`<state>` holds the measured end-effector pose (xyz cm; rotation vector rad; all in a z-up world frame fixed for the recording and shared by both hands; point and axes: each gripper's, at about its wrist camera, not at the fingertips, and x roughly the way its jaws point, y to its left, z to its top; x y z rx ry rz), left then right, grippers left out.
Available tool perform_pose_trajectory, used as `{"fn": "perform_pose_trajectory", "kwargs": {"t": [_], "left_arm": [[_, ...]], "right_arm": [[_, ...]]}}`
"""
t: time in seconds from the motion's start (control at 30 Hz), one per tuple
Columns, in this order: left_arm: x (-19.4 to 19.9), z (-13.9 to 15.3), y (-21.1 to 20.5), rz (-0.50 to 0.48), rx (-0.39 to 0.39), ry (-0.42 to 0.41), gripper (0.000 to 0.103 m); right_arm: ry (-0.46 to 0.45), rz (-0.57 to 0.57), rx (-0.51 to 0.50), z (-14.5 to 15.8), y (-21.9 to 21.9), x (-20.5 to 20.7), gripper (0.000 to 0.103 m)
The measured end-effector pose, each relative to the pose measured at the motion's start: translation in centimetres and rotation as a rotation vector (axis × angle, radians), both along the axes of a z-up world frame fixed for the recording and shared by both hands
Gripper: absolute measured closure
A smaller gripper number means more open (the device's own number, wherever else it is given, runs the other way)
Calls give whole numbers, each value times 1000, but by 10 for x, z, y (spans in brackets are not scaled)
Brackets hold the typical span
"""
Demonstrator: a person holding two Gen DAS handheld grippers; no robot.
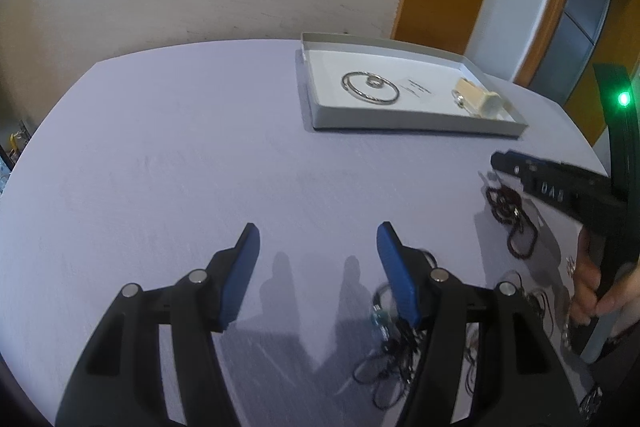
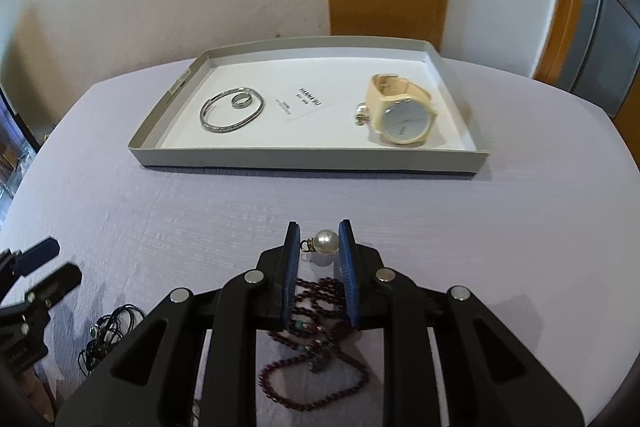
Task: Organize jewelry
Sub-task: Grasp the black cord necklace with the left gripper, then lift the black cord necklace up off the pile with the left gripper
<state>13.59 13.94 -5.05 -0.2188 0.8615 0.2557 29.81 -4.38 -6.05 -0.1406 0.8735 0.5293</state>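
My right gripper is shut on a pearl earring, pinched between the blue pads just above the table, with its shadow underneath. Behind the fingertips lies a dark red bead necklace. Farther off sits the grey tray, which holds a silver bangle, a ring, a cream watch and a second small pearl earring. My left gripper hovers open over bare tablecloth with nothing between its fingers. A tangle of black cords lies by its right finger.
The round table has a pale lilac cloth. In the left wrist view the right gripper comes in from the right, above the bead necklace, with a hand on its grip. A wall and an orange door frame stand behind the tray.
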Motion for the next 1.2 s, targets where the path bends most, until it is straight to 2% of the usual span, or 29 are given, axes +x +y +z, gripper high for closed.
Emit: {"fn": "perform_pose_trajectory", "kwargs": {"t": [0.4, 0.63, 0.67, 0.73, 0.83, 1.0, 1.2], "left_arm": [[-23, -3, -42, -59, -2, 17, 39], [-27, -15, -56, -63, 9, 58, 39], [-27, -17, -58, -60, 10, 67, 40], [-27, -21, -58, -58, 4, 82, 51], [-29, -22, -63, -56, 31, 80, 59], [-30, -20, -59, -45, 18, 75, 78], [-24, -19, -57, -56, 43, 69, 82]], "right_arm": [[-9, -8, 27, 5, -25, -9, 82], [-18, -3, 52, 13, -31, -15, 82], [-19, -4, 54, 13, -32, -16, 82], [-19, -3, 59, 15, -35, -16, 82], [-21, -6, 65, 17, -39, -17, 82], [-22, -7, 75, 20, -41, -17, 82], [-19, -5, 82, 19, -41, -17, 82]]}}
